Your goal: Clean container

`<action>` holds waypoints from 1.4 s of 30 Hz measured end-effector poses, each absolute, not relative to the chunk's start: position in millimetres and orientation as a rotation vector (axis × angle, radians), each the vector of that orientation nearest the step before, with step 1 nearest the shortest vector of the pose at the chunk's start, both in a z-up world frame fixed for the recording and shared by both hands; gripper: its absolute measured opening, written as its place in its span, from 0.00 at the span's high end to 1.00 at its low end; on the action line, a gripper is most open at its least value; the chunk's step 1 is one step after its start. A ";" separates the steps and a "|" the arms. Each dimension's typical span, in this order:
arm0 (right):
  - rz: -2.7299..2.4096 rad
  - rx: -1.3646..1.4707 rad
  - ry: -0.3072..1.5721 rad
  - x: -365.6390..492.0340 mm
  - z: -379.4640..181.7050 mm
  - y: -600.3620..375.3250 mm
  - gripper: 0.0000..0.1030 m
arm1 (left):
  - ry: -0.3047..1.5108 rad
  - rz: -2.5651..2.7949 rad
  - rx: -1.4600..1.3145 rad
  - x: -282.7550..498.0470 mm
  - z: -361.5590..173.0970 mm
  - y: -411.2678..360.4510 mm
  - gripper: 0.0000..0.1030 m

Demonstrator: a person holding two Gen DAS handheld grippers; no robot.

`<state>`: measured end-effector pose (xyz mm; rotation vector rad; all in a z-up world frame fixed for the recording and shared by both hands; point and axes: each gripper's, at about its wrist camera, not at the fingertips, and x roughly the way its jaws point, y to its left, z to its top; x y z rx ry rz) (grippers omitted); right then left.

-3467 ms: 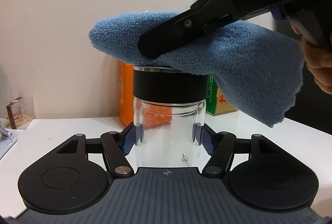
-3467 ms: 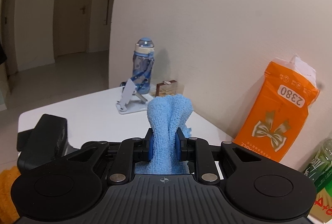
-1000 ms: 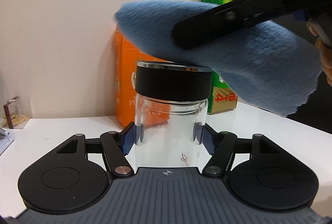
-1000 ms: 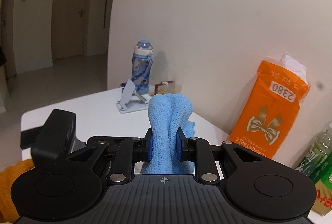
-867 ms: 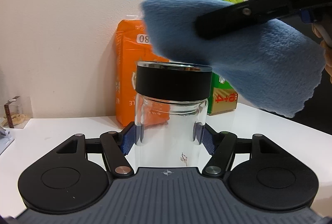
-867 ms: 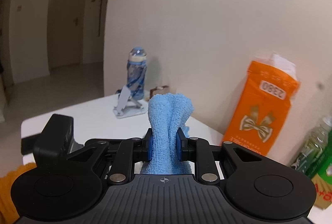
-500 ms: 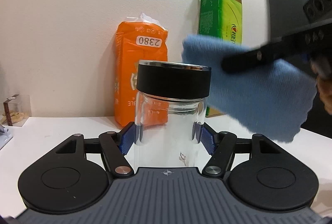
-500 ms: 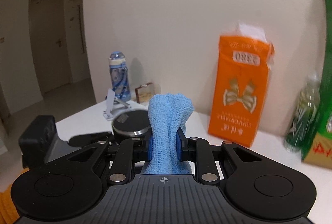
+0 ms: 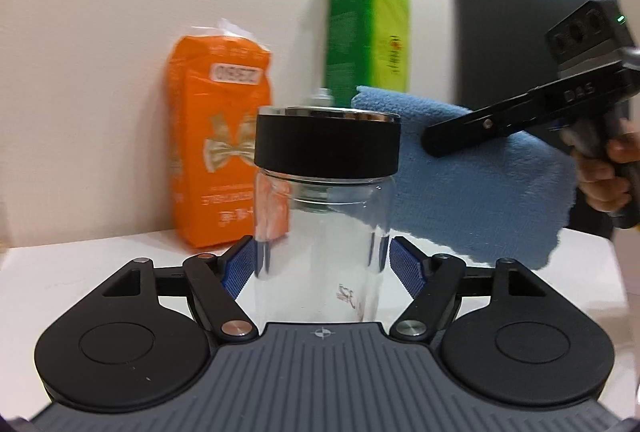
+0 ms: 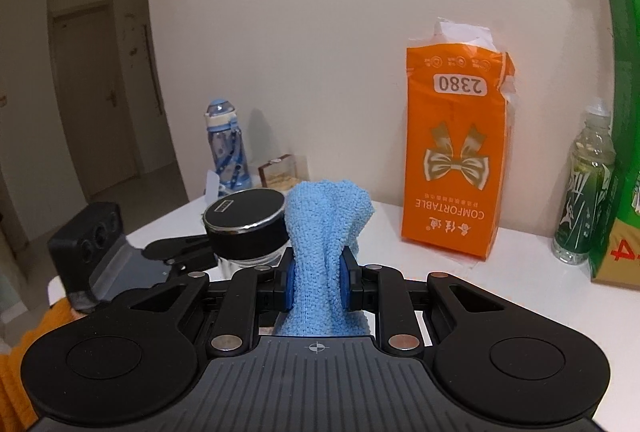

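A clear glass jar (image 9: 324, 244) with a black lid (image 9: 327, 142) stands upright between the blue pads of my left gripper (image 9: 322, 264), which is shut on it. My right gripper (image 10: 318, 282) is shut on a blue cloth (image 10: 326, 252). In the left wrist view the cloth (image 9: 480, 188) hangs to the right of the jar, beside its lid and upper wall. In the right wrist view the jar lid (image 10: 245, 222) sits just left of the cloth.
An orange tissue pack (image 9: 222, 160) stands against the wall behind the jar on the white table (image 9: 80, 272). A green carton (image 9: 370, 24) and a green bottle (image 10: 584, 188) stand to the right. A blue drink bottle (image 10: 226, 148) and a small box (image 10: 278, 170) stand far left.
The right gripper has brought the cloth off the top of the lid, down and to the right side of the jar. The left gripper still holds the jar.
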<state>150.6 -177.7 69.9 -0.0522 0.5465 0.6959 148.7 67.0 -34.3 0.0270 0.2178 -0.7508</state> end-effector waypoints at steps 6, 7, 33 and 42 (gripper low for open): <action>0.688 -0.052 0.566 152.1 64.3 -179.0 0.82 | 0.245 -0.859 0.027 166.9 -38.6 75.7 0.13; 0.688 -0.054 0.569 152.4 63.5 -178.6 0.82 | 0.250 -0.878 0.021 170.1 -39.4 76.6 0.14; 0.672 -0.050 0.586 157.2 58.1 -182.1 0.82 | 0.290 -0.637 0.000 146.0 -39.5 52.1 0.22; 0.645 -0.058 0.592 159.0 52.4 -187.1 0.82 | 0.296 -0.354 -0.059 119.6 -36.0 16.0 0.22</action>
